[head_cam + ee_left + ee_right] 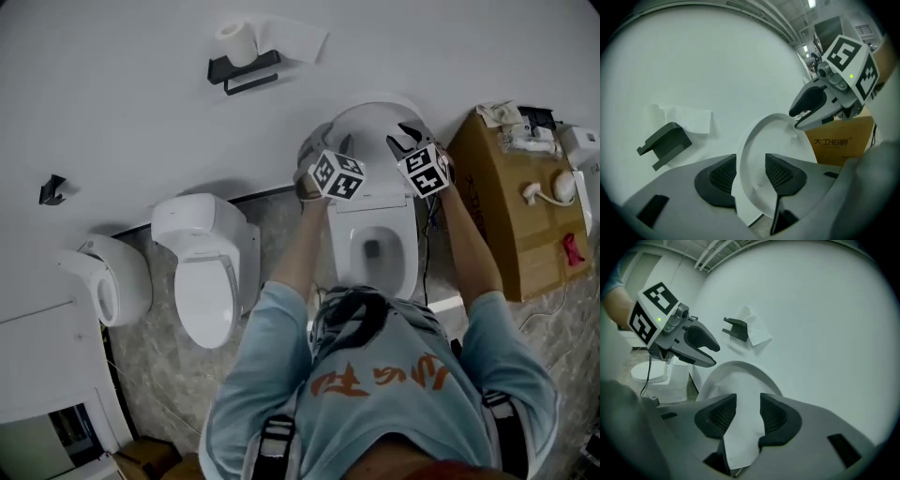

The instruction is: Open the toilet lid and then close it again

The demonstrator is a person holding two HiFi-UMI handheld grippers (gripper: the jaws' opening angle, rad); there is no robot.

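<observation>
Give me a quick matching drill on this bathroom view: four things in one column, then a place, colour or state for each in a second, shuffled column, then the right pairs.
Things:
1. rightmost toilet's lid
2. toilet paper roll
3. cardboard box
4. toilet to its left

Place, colour or state:
A. brown
B. closed
C. raised
D. on the black holder

Pairs: 1-C, 2-D, 3-A, 4-B.

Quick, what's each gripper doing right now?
Left gripper: open, toilet lid rim between its jaws, not gripped.
Right gripper: open, toilet lid rim between its jaws too.
</observation>
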